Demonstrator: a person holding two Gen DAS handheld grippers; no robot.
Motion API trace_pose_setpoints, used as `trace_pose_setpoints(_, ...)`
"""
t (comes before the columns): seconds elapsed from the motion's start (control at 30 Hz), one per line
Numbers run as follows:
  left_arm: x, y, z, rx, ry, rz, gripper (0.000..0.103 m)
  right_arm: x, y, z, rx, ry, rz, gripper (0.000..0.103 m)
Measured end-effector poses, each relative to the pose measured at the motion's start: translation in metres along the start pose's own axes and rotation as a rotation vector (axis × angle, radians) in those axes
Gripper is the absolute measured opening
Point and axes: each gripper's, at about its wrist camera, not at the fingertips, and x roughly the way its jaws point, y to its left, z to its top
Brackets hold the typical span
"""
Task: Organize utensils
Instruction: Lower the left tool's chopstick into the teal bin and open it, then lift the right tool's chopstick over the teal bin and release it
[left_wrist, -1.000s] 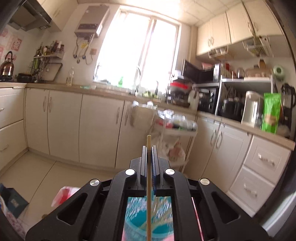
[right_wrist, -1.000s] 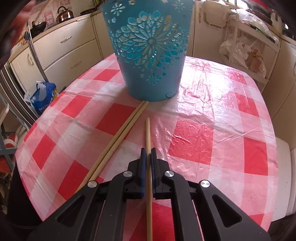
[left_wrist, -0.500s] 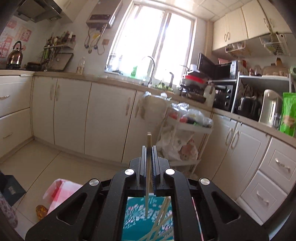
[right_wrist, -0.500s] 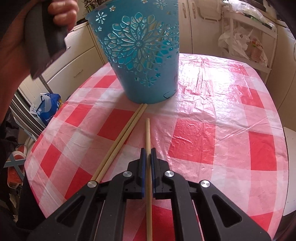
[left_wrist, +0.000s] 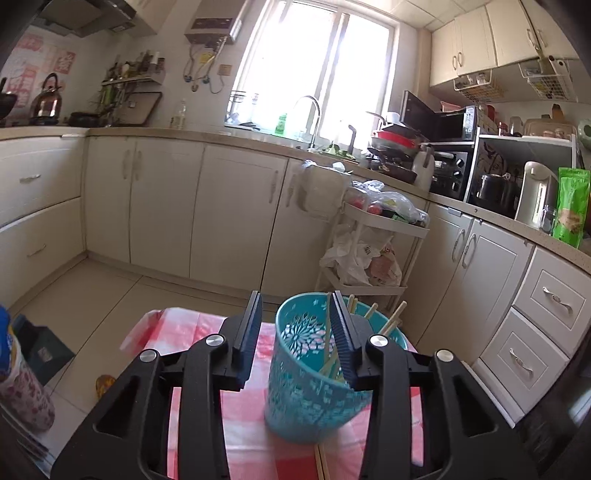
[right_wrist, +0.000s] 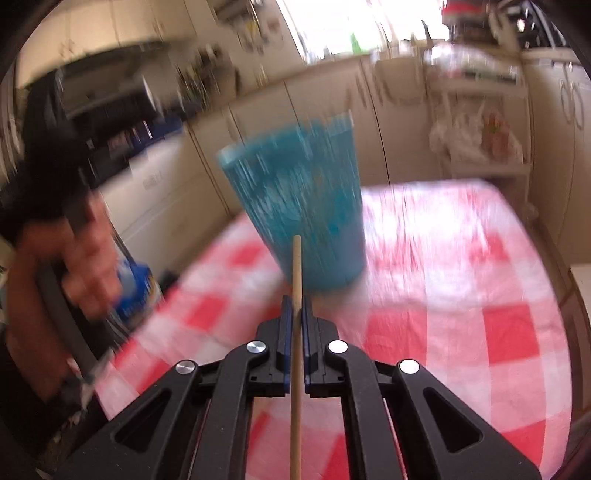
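Left tongs (left_wrist: 295, 332) are spread wide with nothing between them, just above the blue cup (left_wrist: 314, 384) on the checked surface (left_wrist: 207, 332). Chopsticks (left_wrist: 373, 312) lean inside that cup, and the stick these tongs pinched half a second ago is out of the grip. Right tongs (right_wrist: 295, 314) are clamped on a single chopstick (right_wrist: 296, 280), now lifted off the cloth, picture badly blurred. Two more sticks (left_wrist: 321, 461) lie at the cup's base. Beyond stands a white cart (left_wrist: 384, 229).
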Motion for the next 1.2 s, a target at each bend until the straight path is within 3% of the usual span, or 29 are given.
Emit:
trace_pose_setpoints(0.23,-0.029,0.002,-0.002,-0.048,-0.037,-0.012,0.036,-0.059,0.032,0.036,0.006,-0.467,0.024,0.006)
trace_pose_setpoints(0.4,-0.04,-0.001,0.003,-0.04,-0.057,-0.028,0.038,-0.068,0.044,0.072,0.018,-0.658,0.049,0.006)
trace_pose_setpoints(0.73,-0.042,0.002,-0.006,-0.021,-0.021,-0.068,0.039,-0.066,0.047,0.116,-0.016,-0.763,0.096,0.006)
trace_pose_setpoints(1.2,-0.045,-0.009,-0.014,0.036,-0.009,-0.128,0.04,-0.063,0.052,0.126,-0.049,-0.817,0.111,0.006)
